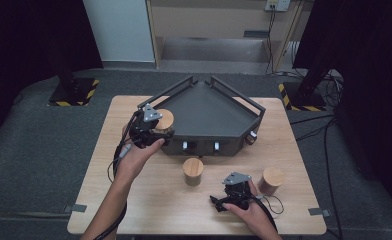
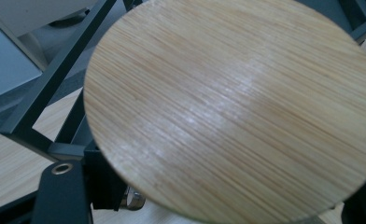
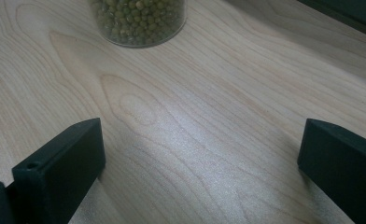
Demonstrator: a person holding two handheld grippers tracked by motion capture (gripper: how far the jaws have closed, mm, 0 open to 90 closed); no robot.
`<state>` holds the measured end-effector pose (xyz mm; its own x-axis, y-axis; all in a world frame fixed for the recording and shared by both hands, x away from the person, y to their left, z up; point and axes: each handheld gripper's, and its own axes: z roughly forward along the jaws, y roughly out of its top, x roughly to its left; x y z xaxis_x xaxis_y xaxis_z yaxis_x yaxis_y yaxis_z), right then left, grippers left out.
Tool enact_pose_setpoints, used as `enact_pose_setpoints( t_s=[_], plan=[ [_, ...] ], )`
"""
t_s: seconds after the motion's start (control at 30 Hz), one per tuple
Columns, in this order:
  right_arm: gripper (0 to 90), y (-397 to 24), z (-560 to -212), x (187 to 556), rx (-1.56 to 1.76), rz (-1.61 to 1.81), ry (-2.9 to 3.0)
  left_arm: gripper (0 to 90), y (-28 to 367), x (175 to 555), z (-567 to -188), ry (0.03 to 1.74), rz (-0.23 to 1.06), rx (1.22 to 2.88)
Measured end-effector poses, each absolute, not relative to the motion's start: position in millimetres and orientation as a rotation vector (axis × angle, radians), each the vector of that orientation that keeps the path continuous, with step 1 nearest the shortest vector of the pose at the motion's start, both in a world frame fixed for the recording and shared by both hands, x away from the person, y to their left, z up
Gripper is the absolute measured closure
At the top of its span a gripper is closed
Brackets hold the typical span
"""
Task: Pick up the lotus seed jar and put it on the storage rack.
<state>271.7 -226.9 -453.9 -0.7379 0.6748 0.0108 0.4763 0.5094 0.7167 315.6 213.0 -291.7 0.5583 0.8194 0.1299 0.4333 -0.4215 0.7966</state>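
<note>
Presently, a round bamboo-lidded jar (image 1: 164,120) is held clenched in the left gripper (image 1: 151,125) at the left corner of the dark angular metal tray (image 1: 209,112). The right gripper (image 1: 234,192) is rested released on the pale wooden surface (image 1: 149,200), between two more bamboo-lidded jars (image 1: 193,171) (image 1: 271,180).

the tray (image 1: 209,112) sat at the far middle of the surface (image 1: 149,205). at its left corner the left gripper (image 1: 151,131) held a lidded jar (image 1: 163,120), seemingly above the tray's edge. a second jar (image 1: 193,171) stood just before the tray, and a third (image 1: 271,180) to its right, beside the right gripper (image 1: 224,200).
</note>
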Motion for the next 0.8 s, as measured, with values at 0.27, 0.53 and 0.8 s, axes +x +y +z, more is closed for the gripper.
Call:
enact_pose_setpoints(
  t_s=[0.27, 0.53, 0.8],
  plan=[
    [0.9, -227.0, -453.8, 271.9, 0.970, 1.055, 2.485, 24.4, 210.0, 326.7, -291.7, 1.012, 0.679, 2.055],
    [0.9, -227.1, -454.0, 271.9, 0.967, 1.056, 2.484, 24.4, 205.0, 337.7, -293.4, 1.015, 0.682, 2.064],
    [0.9, -227.1, -454.0, 271.8, 0.967, 1.056, 2.484, 24.4, 200.3, 346.3, -292.0, 1.012, 0.695, 2.072]
  ],
)
